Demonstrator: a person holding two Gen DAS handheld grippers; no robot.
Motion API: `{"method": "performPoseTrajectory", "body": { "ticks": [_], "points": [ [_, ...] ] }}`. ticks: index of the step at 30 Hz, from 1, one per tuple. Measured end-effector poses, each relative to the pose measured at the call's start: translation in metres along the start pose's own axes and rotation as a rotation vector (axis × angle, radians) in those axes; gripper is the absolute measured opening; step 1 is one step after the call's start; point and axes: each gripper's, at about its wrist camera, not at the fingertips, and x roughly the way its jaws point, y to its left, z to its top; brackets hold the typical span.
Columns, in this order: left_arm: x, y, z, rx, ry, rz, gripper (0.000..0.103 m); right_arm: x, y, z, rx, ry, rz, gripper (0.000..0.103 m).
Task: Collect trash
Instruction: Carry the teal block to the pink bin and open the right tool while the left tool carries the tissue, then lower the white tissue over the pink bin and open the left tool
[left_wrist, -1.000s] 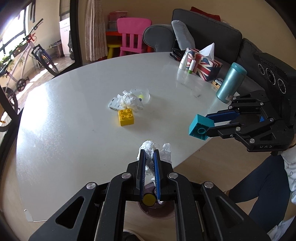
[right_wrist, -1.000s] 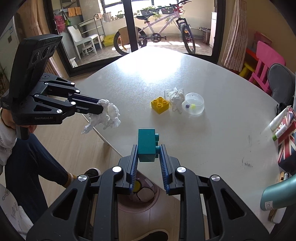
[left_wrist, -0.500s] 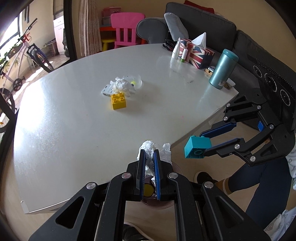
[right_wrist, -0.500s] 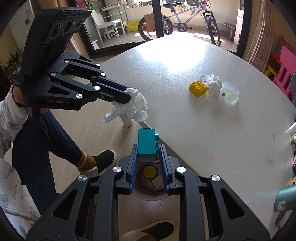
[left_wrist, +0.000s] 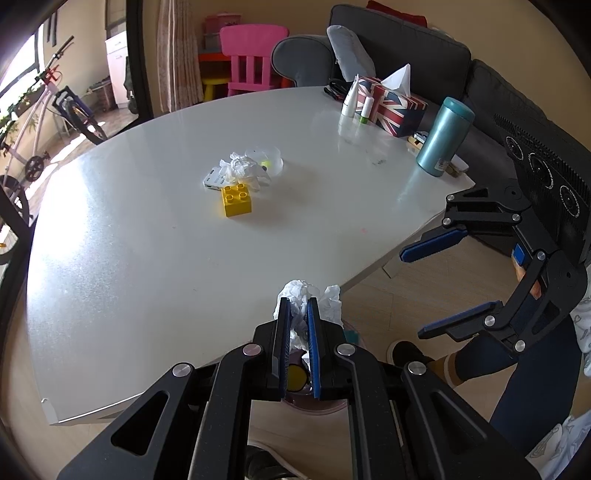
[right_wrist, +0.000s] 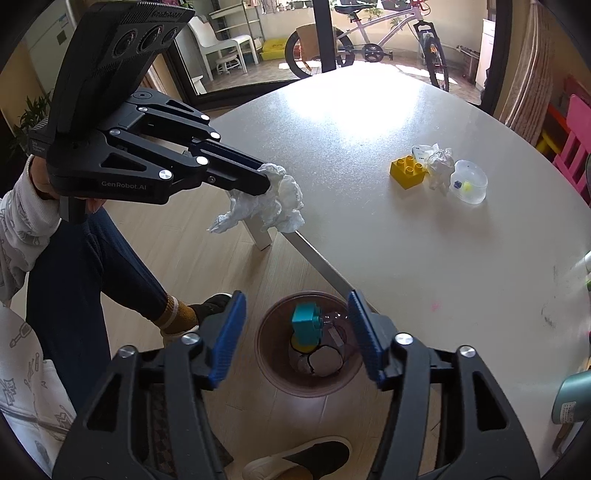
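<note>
1. Currently a drop-off step: right gripper (right_wrist: 297, 341) has just been opening, jaws now spread with nothing between the pads; teal block (right_wrist: 306, 323) is below it inside the trash bin (right_wrist: 267, 363), which stands on the floor at 6 o'clock off the table (right_wrist: 424, 258) edge.
2. Left gripper (left_wrist: 297, 319) is clenched on a crumpled tissue (left_wrist: 306, 295), paper bulging out past the fingertips. It hangs over the table's near edge, roughly above the bin.
3. Next move, my guess: bring the left gripper squarely over the bin mouth, then release. Tissue is light and may cling to the pads, so open wide. Right gripper should clear out of the way first.
4. Left on the table, centre, a cluster: yellow block (left_wrist: 237, 199), second tissue wad (left_wrist: 243, 168) touching it at its 12 o'clock, a clear round lid or dish (left_wrist: 267, 158) at about 2 o'clock, a small white flat item (left_wrist: 214, 179) at 10 o'clock. So the job is partway done.
5. Right wrist view only: the bin interior, with the teal block plus a yellow thing and a pale round object under it; the tissue's loose tail hanging below the left fingers.
6. Left wrist view only: right gripper side-on, both blue pads bare; a teal bottle (left_wrist: 443, 138) and a flag-pattern tissue box (left_wrist: 395, 110) at the table's 2 o'clock. The bin there is mostly hidden behind the left gripper.
</note>
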Motion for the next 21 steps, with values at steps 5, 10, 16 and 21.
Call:
{"method": "performPoseTrajectory", "body": {
  "ticks": [5, 10, 16, 21],
  "points": [
    [0.001, -0.001, 0.0, 0.006, 0.009, -0.006, 0.009, -0.003, -0.006, 0.0, 0.023, -0.015, -0.013, 0.085],
    [0.002, -0.003, 0.0, 0.012, 0.016, -0.015, 0.009, -0.005, -0.013, 0.0, 0.052, -0.024, -0.037, 0.098],
    [0.005, -0.009, -0.002, 0.027, 0.034, -0.028, 0.009, -0.009, -0.022, -0.002, 0.082, -0.036, -0.063, 0.099],
    [0.008, -0.012, -0.008, 0.042, 0.059, -0.038, 0.009, -0.014, -0.029, -0.003, 0.106, -0.052, -0.079, 0.099]
  ]
}}
